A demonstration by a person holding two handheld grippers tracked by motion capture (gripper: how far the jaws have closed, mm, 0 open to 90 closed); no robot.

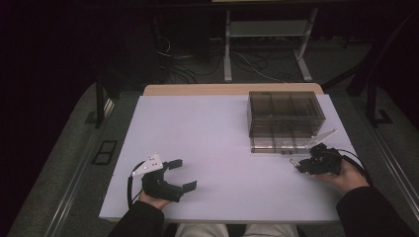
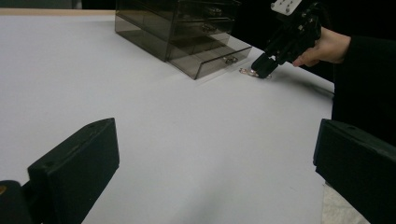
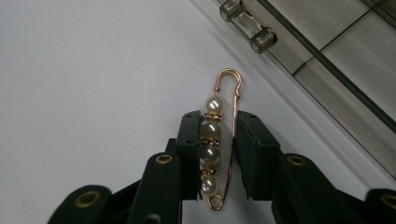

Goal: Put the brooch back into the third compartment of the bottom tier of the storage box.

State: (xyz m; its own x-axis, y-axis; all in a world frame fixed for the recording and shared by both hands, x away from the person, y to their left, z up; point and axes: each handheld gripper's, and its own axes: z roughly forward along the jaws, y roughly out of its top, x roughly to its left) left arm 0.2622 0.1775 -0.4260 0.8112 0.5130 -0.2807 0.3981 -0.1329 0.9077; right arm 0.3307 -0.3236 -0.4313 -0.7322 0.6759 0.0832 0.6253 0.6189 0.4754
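The right hand-held gripper [image 3: 215, 140] has its two black jaws drawn in around a rose-gold pearl brooch pin [image 3: 215, 144] that lies flat on the white table [image 1: 207, 143], just in front of the smoked acrylic drawer organizer [image 1: 284, 121]; the left pad looks pressed against the row of pearls and the right pad meets the pin's wire, so the pinch seems made or very nearly so, though the pin has not left the table. By the look of it, the pick-up is in hand while the lift and the stowing remain to be done. The bottom drawer [image 2: 210, 58] of the organizer stands pulled out (a likely place for the pin), with its small clear handle [image 3: 243, 21] close beyond the pin's hooked end. That handle and the drawer's front edge are the nearest obstacles, so the pin would have to rise before crossing them. The left hand-held gripper [image 1: 173, 175] rests on the near left of the table, its jaws spread wide and empty, well apart from the work.
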